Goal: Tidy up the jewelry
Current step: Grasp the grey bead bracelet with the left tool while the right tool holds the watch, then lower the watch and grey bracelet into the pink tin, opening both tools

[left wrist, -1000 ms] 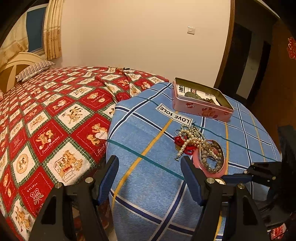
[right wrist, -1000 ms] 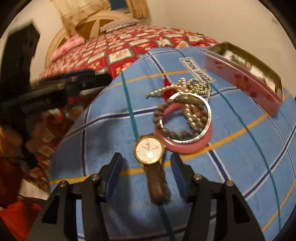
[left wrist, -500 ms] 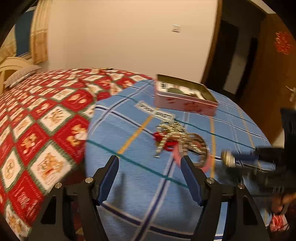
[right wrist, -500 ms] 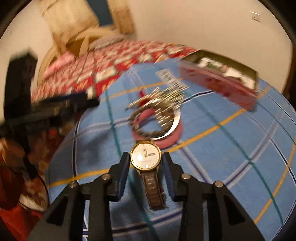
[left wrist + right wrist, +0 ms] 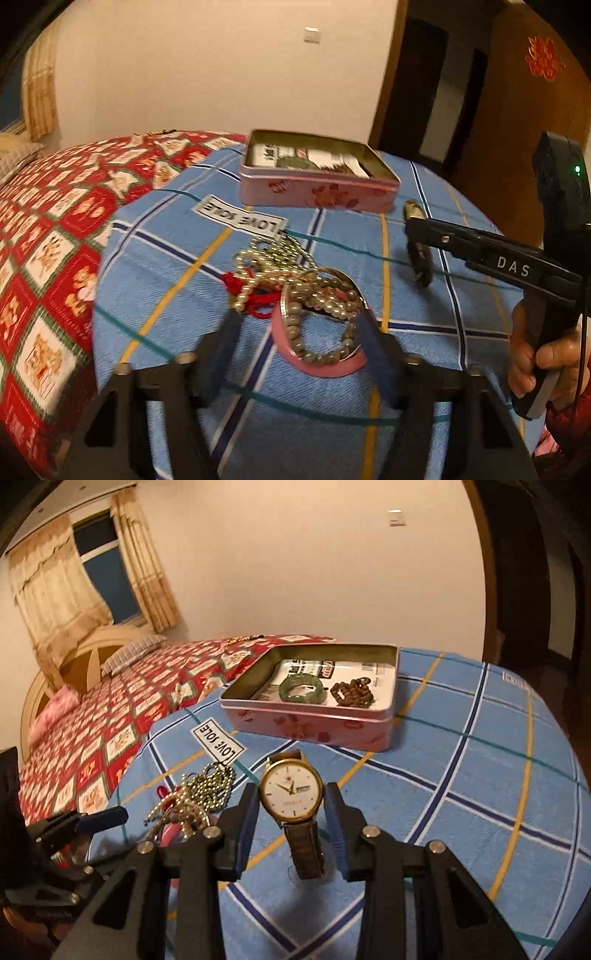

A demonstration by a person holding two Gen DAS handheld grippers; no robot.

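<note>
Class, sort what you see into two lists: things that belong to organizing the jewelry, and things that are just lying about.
Part of the job:
wristwatch, held in the right gripper
pink tin
green bangle and brown bead bracelet in the tin
pile of pearl strands, bead bracelet and pink bangle
left gripper, open

Lying about:
LOVE SOLE label
pillow
curtains

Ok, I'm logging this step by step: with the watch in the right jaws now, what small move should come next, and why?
Probably carry the watch forward over the open pink tin before releasing. The right gripper is shut on its case, strap hanging above the blue cloth, and the tin just beyond already holds a green bangle and brown beads.
</note>
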